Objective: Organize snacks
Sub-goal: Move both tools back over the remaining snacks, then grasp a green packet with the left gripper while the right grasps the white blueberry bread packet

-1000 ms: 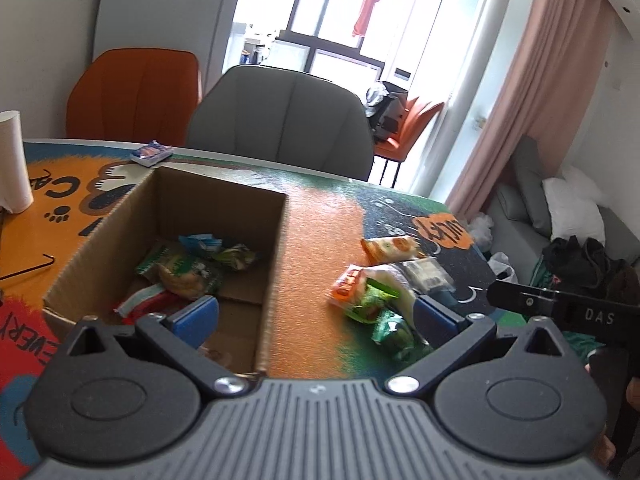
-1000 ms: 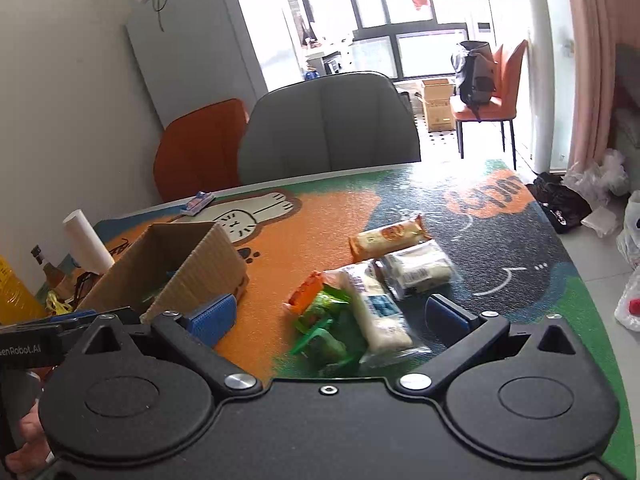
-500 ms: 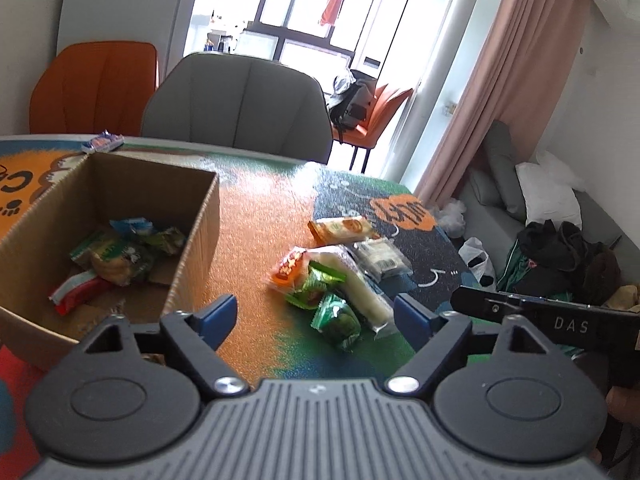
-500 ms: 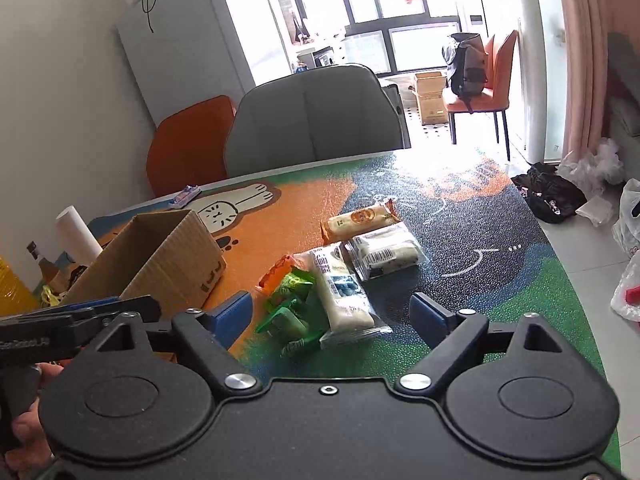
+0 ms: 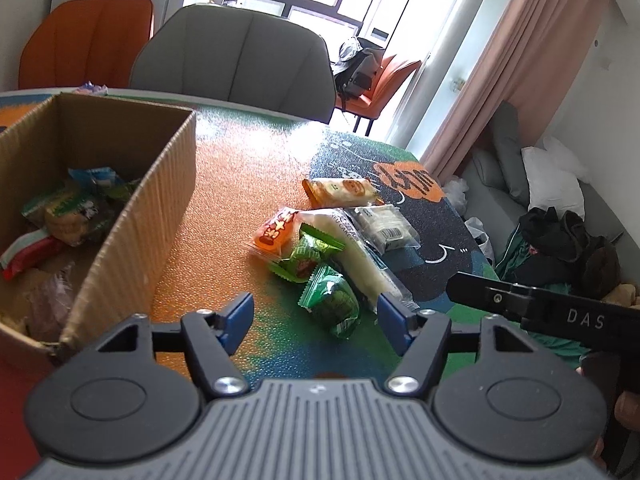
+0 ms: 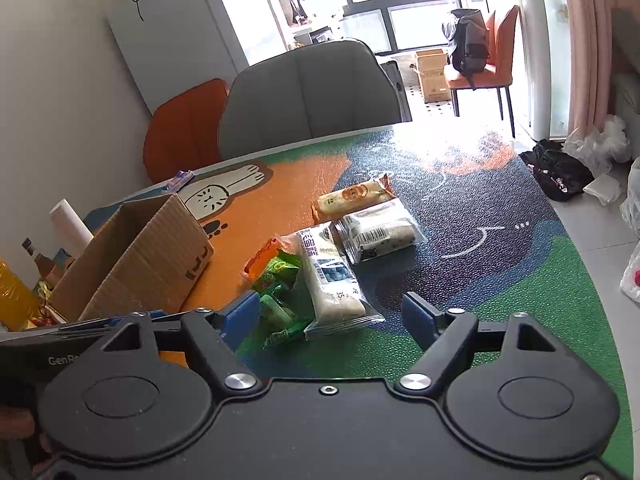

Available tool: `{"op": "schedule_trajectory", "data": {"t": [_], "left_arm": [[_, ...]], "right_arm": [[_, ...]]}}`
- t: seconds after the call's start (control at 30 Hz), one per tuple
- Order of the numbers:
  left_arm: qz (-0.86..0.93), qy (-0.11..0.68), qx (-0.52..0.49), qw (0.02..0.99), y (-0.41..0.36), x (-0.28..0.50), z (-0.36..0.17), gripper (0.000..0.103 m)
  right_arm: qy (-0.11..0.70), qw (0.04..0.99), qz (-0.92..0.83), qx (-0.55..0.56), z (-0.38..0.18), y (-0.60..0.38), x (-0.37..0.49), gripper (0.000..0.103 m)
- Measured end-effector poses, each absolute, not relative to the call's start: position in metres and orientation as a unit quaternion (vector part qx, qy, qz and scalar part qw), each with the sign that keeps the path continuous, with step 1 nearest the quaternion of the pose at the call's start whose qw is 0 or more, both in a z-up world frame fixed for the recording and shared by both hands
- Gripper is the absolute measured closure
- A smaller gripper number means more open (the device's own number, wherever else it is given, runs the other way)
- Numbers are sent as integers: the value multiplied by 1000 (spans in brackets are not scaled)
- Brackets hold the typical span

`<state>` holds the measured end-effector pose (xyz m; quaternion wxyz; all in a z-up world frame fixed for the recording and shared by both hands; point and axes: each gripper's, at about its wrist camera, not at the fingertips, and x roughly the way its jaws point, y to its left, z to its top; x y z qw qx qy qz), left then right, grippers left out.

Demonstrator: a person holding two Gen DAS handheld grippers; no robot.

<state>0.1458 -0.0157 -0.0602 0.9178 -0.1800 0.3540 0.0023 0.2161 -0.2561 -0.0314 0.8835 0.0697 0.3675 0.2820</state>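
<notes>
A heap of snack packets lies on the colourful table mat: a green packet (image 5: pixel 331 300), a second green one (image 5: pixel 312 252), an orange packet (image 5: pixel 275 232), a long white cake bar (image 5: pixel 360 256), a clear-wrapped bar (image 5: pixel 386 226) and a tan bar (image 5: pixel 340 192). My left gripper (image 5: pixel 316 316) hovers just short of the nearest green packet, its jaws closing with nothing pressed between them. My right gripper (image 6: pixel 334 314) hangs over the white cake bar (image 6: pixel 330 276) and green packets (image 6: pixel 278 308), jaws also closing, empty. The cardboard box (image 5: pixel 132 216) at left holds several snacks.
A grey chair (image 5: pixel 236 56) and an orange chair (image 5: pixel 86 40) stand behind the table. A paper roll (image 6: pixel 70 226) and bottles (image 6: pixel 16 292) sit beyond the box (image 6: pixel 140 256). The right gripper's body (image 5: pixel 540 310) juts in at the left view's right edge.
Both grippers have sunk toward the snack heap and narrowed their jaws. The left one swung right, from over the box to the heap.
</notes>
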Motion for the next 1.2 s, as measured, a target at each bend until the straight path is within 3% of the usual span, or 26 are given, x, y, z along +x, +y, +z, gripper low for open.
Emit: {"op": "schedule_trajectory", "data": {"t": [0.17, 0.53, 0.7, 0.77, 0.83, 1.2], "left_arm": [[-1, 362, -188, 913, -14, 160, -71, 43], [1, 383, -192, 904, -22, 191, -92, 43], [-7, 393, -193, 899, -27, 199, -104, 54], [-8, 392, -187, 901, -27, 199, -105, 68], [-6, 393, -184, 901, -25, 199, -105, 73], [3, 395, -196, 898, -1, 181, -102, 74]], "right_arm": [[376, 879, 284, 71, -39, -253, 227, 33], [391, 872, 286, 78, -51, -251, 249, 34], [397, 869, 285, 78, -57, -251, 257, 34], [399, 868, 285, 79, -57, -251, 258, 34], [400, 867, 286, 77, -58, -249, 260, 34], [402, 868, 286, 53, -64, -221, 264, 31]]}}
